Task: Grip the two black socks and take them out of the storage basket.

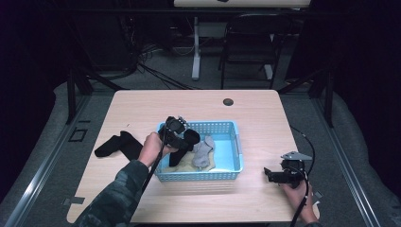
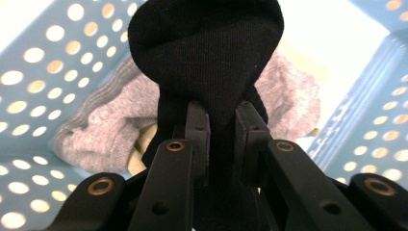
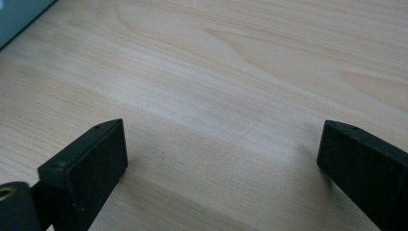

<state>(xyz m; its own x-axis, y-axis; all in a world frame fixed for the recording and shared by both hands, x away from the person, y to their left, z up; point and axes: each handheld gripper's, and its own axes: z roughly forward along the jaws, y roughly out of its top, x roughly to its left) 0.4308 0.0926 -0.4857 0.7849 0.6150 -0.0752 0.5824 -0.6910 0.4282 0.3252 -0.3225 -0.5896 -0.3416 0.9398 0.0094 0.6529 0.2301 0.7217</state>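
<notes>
The blue basket (image 1: 236, 146) mid-table holds a grey sock (image 1: 204, 150) and a black sock (image 2: 207, 62), which the left gripper (image 2: 222, 118) pinches at the basket's left, while the right gripper (image 3: 221, 159) rests spread and empty near the table's right edge.

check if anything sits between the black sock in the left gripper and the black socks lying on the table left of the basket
Only the basket's left wall. The left gripper is shut on the black sock inside it; the black socks on the table lie beyond.

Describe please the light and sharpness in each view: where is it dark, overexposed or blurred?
High view: table lit, surroundings nearly black. Left gripper view: basket holes glow overexposed, black sock sharp. Right gripper view: soft shadows beneath the jaws, far wood slightly blurred.
</notes>
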